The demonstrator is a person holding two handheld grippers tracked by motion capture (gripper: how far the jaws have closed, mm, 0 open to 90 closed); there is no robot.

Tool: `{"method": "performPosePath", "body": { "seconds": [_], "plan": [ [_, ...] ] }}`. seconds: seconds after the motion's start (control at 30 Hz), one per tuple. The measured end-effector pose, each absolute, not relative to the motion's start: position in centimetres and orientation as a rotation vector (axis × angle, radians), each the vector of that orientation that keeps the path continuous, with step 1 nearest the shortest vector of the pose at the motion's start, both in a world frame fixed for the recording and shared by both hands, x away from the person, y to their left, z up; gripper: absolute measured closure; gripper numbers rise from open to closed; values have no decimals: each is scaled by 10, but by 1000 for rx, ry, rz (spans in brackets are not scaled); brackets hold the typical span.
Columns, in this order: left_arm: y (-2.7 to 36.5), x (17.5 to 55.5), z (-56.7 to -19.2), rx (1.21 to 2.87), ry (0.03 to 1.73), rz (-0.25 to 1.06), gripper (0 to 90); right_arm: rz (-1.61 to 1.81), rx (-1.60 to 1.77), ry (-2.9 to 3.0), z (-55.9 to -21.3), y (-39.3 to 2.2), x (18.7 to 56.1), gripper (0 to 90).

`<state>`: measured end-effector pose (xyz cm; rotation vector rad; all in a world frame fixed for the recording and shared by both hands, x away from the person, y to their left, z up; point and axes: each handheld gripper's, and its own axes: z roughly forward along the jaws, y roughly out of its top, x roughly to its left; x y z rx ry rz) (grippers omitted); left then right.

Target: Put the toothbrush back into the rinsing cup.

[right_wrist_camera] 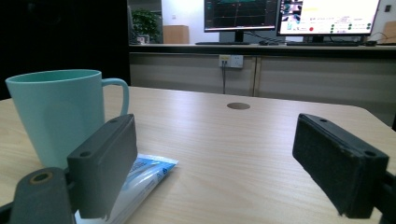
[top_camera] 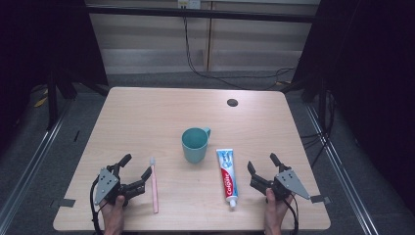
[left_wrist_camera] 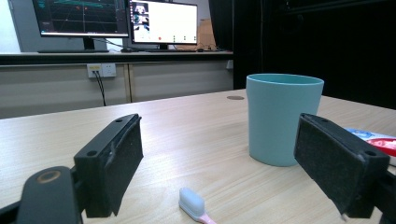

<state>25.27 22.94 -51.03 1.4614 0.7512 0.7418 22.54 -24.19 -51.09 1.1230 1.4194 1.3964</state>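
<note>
A teal mug (top_camera: 195,144) stands upright near the table's middle, handle toward the far right; it also appears in the left gripper view (left_wrist_camera: 283,118) and the right gripper view (right_wrist_camera: 60,116). A pink toothbrush (top_camera: 154,181) with a white head (left_wrist_camera: 192,202) lies left of the mug. A toothpaste tube (top_camera: 227,177) lies right of the mug, cap toward the front edge, its flat end showing beside my right jaw (right_wrist_camera: 144,175). My left gripper (top_camera: 136,166) rests open just left of the toothbrush, empty. My right gripper (top_camera: 262,162) rests open just right of the tube, empty.
The wooden table (top_camera: 161,112) has a round dark grommet (top_camera: 232,102) at the far right. Monitors (left_wrist_camera: 116,18) and a wall socket (left_wrist_camera: 101,70) stand beyond the far edge. Black frame legs and cables flank the table on the floor.
</note>
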Motion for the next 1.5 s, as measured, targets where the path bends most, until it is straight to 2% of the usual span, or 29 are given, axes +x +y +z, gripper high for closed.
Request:
{"method": "performPosePath", "body": {
  "seconds": [0.6, 0.77, 1.03, 1.17, 1.27, 1.33, 1.5],
  "plan": [
    [226, 254, -509, 1466, 787, 723, 180, 1358, 1135, 1388, -511, -240, 224, 132],
    [223, 253, -507, 1464, 810, 721, 164, 1355, 1142, 1387, -511, -239, 225, 135],
    [223, 253, -489, 1522, 813, 653, 178, 1351, 1146, 1391, -511, -239, 225, 136],
    [224, 254, -483, 1547, 808, 645, 249, 1349, 1151, 1387, -511, -239, 225, 136],
    [229, 259, -481, 1546, 825, 567, 259, 1346, 1157, 1387, -511, -239, 226, 137],
    [231, 261, -479, 1571, 858, 560, 323, 1343, 1162, 1388, -510, -239, 226, 137],
    [236, 263, -475, 1579, 860, 473, 356, 1343, 1168, 1385, -510, -239, 226, 137]
  ]
}}
